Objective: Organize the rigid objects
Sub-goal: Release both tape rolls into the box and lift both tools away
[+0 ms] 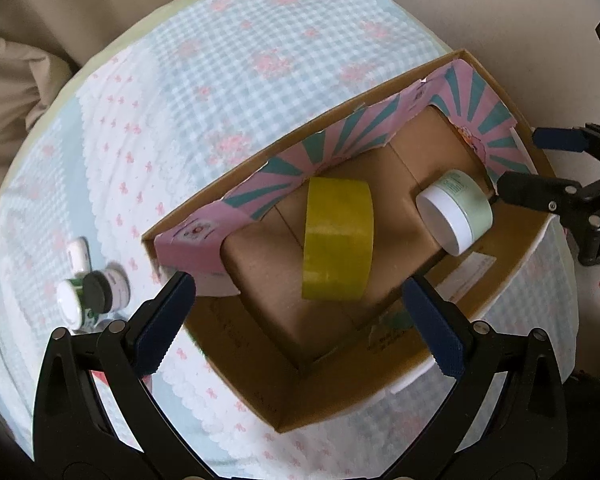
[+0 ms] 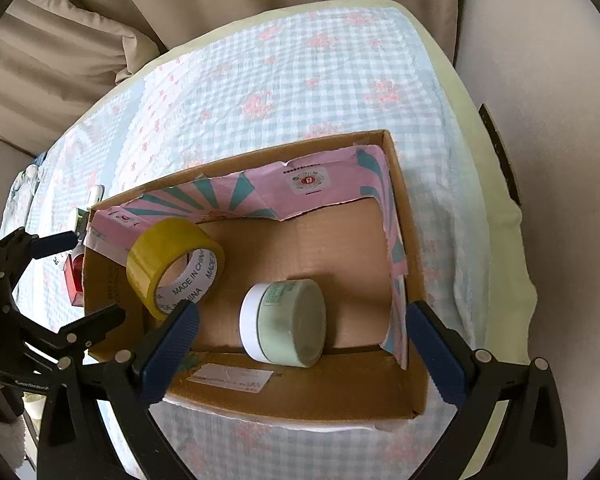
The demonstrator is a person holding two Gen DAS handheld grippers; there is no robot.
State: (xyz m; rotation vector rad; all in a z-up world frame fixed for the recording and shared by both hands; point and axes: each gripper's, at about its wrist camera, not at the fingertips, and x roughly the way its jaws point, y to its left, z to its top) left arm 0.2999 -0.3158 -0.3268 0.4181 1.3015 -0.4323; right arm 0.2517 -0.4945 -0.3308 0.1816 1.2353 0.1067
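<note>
An open cardboard box (image 1: 260, 384) (image 2: 300, 396) with pink and teal lining sits on a checked cloth. Inside it stands a yellow tape roll (image 1: 338, 238) (image 2: 172, 262) on edge, and a pale green jar with a white lid (image 1: 456, 210) (image 2: 284, 322) lies on its side. My left gripper (image 1: 300, 320) is open and empty above the box's near side, over the tape roll. My right gripper (image 2: 300, 344) is open and empty just above the jar; it also shows in the left wrist view (image 1: 516, 164). The left gripper shows at the left of the right wrist view (image 2: 96, 276).
Small white and green bottles with a black cap (image 1: 92, 296) stand on the cloth left of the box. A red item (image 2: 75, 280) lies beside the box. Beige cushions (image 2: 80, 40) lie behind the table. The cloth (image 1: 220, 80) stretches beyond the box.
</note>
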